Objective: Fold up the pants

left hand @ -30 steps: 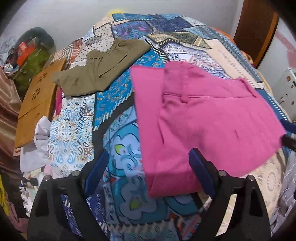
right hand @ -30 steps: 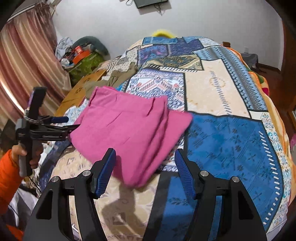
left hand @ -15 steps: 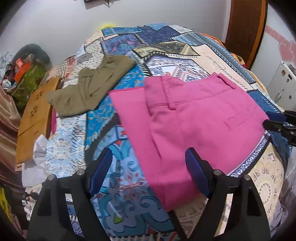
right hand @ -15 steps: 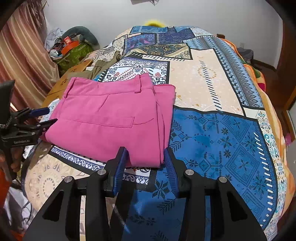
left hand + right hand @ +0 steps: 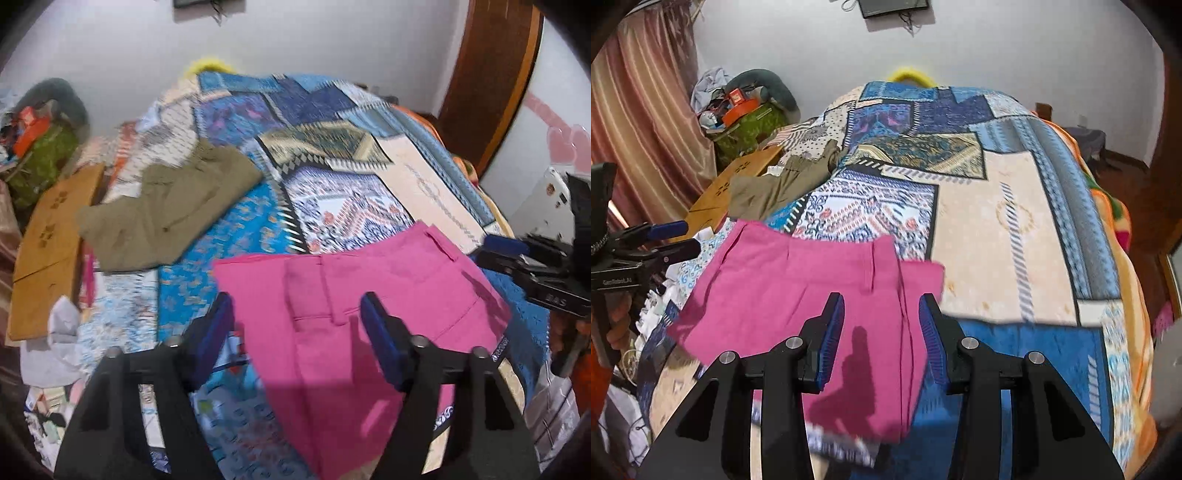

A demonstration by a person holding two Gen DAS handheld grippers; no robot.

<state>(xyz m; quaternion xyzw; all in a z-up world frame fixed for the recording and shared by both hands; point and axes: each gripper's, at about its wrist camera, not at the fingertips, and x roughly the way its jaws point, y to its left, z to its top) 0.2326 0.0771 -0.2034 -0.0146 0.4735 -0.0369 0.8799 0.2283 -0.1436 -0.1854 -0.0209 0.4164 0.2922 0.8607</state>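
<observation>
Both grippers hover over the near edge of the folded pink pants (image 5: pixel 354 314) on the bed (image 5: pixel 1015 240), the left gripper (image 5: pixel 297 343) wide apart, the right gripper (image 5: pixel 881 336) narrowly apart, neither holding cloth.

Left gripper (image 5: pixel 297 325) with blue-padded black fingers gaping wide above folded bright pink fabric pants (image 5: pixel 354 325), gripping nothing. Pants lie flat on blue patchwork-print bedspread (image 5: pixel 325 147). Crumpled olive-green garment (image 5: pixel 166 218) farther back left. Right gripper (image 5: pixel 517 254) at right edge, beside pants.
</observation>
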